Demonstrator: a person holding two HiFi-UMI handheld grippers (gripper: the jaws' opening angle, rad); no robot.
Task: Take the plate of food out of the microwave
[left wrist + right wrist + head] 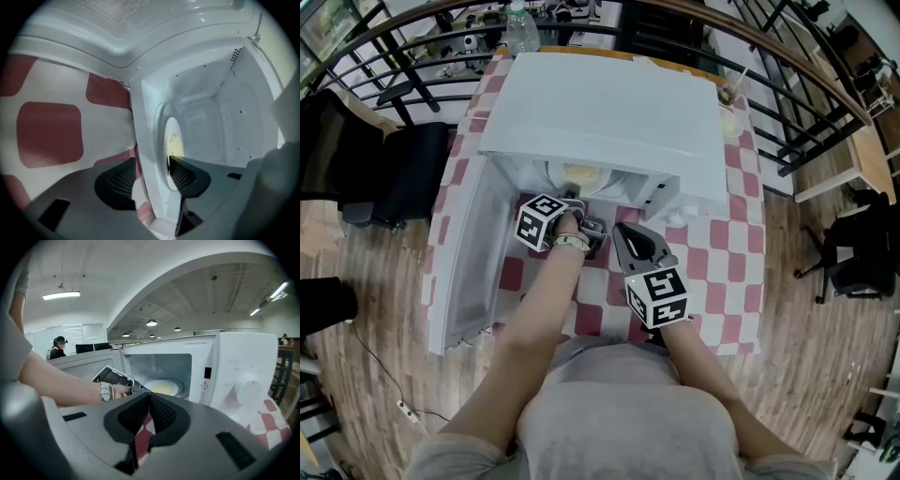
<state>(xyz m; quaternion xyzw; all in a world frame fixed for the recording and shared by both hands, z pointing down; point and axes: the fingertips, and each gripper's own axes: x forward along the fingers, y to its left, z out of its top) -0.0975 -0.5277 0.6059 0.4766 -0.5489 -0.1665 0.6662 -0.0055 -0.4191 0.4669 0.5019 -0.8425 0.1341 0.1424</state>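
Note:
A white microwave [600, 112] stands on a red-and-white checked tablecloth [741, 244], its door [464, 253] swung open to the left. Inside lies a white plate [581, 173] with yellow food [174, 145]. My left gripper [575, 199] is at the cavity's mouth, rolled on its side. In the left gripper view its jaws [152, 161] stand apart, one pad over the plate's near edge, the other outside over the cloth, with the microwave's front sill [143, 140] between them. My right gripper [619, 230] hangs in front of the microwave, shut [149, 398] and holding nothing.
The microwave's dial [248, 387] is on its right panel. A black chair [403, 169] stands left of the table. A cup with a straw [733, 92] and a bottle [522, 33] stand behind the microwave. Dark railings curve round the far side.

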